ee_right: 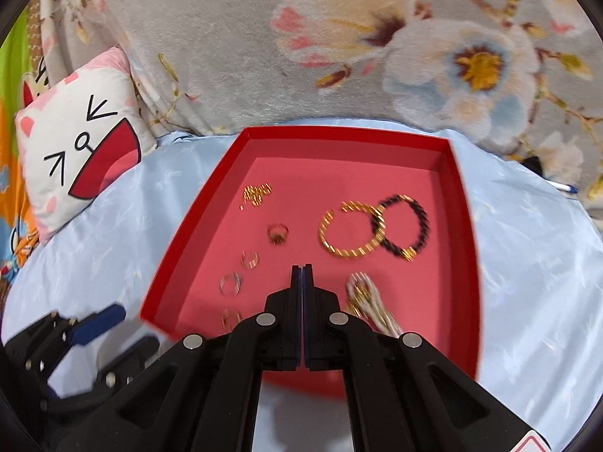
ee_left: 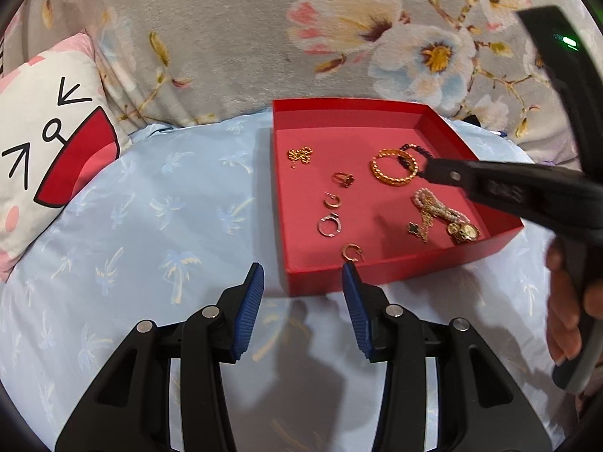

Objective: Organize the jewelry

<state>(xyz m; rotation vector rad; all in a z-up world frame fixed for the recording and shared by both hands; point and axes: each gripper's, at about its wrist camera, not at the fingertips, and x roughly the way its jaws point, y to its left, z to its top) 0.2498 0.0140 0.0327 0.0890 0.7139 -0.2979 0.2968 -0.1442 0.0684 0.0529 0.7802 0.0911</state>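
1. The right claw (ee_right: 302,268) has its two black fingers pressed flat together with nothing between them. It hangs over the floor of the shallow red cardboard tray (ee_right: 467,226), and in the left wrist view its tip sits just beside the gold bangle.
2. The left claw (ee_left: 301,275) stands partly open and empty, its blue ribbed pads (ee_left: 250,301) apart. It hovers over the pale blue palm-print bed sheet (ee_left: 150,226), just short of the tray's near wall.
3. The jewelry lies inside the tray:
   - a twisted gold bangle (ee_right: 352,231) overlapping a dark beaded bracelet (ee_right: 407,226) towards the far right;
   - a heap of pearl strands and gold chain (ee_right: 371,301) just right of the right claw;
   - a small tangled gold chain (ee_right: 257,193) at the far left;
   - a gold ring with a dark stone (ee_right: 278,234), a gold hoop earring (ee_right: 250,259), a silver ring (ee_right: 230,283) and another gold hoop earring (ee_right: 230,318) in a loose line down the left side.
4. The step in hand looks like sorting within the tray: the right claw is between picks, carrying nothing.
5. The next move probably calls for parting the right fingers, lowering them over one piece, perhaps the overlapped bangle, and closing on its rim without dragging the beaded bracelet along.
6. A white cartoon-face cushion (ee_left: 49,143) and a grey floral blanket (ee_left: 226,37) lie behind, well apart from the tray.
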